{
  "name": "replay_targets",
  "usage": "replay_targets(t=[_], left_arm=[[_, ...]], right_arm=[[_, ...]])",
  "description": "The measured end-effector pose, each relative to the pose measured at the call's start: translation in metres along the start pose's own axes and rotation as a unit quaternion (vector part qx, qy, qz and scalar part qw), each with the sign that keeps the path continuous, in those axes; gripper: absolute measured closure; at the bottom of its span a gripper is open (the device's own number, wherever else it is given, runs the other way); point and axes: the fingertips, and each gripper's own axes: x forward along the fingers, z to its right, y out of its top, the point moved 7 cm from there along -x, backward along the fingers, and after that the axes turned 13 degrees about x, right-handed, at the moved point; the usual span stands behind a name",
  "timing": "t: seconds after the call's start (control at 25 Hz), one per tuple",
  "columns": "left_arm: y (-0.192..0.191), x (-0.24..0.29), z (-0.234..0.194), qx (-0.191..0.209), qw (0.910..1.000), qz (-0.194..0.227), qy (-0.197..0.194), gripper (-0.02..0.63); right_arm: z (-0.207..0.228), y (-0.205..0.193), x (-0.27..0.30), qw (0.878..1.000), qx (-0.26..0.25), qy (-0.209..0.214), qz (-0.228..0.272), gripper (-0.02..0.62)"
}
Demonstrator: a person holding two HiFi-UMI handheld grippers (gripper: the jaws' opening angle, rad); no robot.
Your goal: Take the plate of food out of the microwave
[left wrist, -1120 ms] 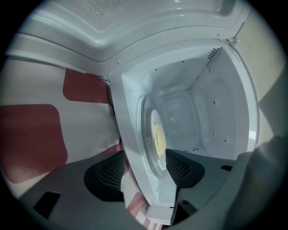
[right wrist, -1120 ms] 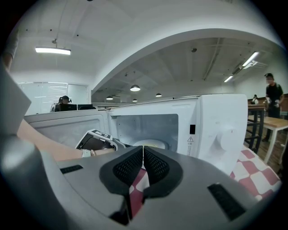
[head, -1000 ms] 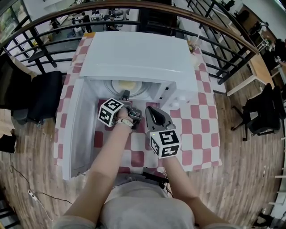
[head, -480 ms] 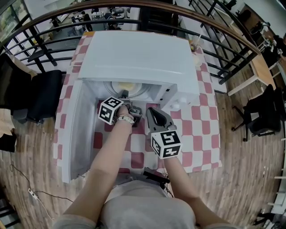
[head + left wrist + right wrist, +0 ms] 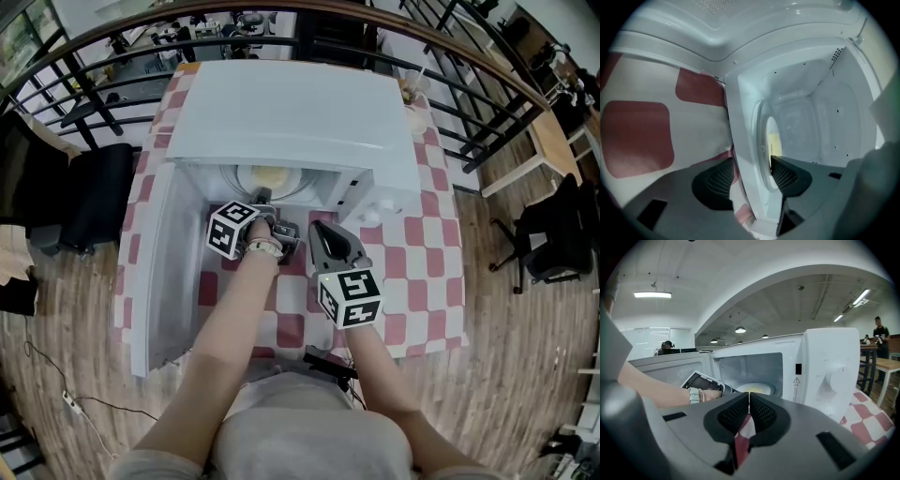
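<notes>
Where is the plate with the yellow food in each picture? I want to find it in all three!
Head view: the plate sits inside the open microwave, upper middle.
Left gripper view: the plate is near the middle, seen edge-on and turned sideways.
Right gripper view: the plate is just below the middle.
Shared landmark: the white microwave hollow around it.

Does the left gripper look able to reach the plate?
Probably yes: door open, left gripper at the opening, fingers apart though just closed a little, the microwave's sill between them, plate right ahead.
</notes>
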Motion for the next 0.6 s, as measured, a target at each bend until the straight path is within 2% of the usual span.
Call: replay_targets(t=[0.44, 0.6], left_arm=[[-0.004, -0.011, -0.001, -0.014, 0.9999, -0.006, -0.003, 0.399], [-0.003, -0.015, 0.000, -0.019, 0.9998, -0.005, -0.006, 0.444]], right_arm=[[-0.002, 0.001, -0.005, 1.000, 0.001, 0.002, 0.003, 0.569], [-0.003, 0.002, -0.006, 1.000, 0.002, 0.003, 0.005, 0.569]])
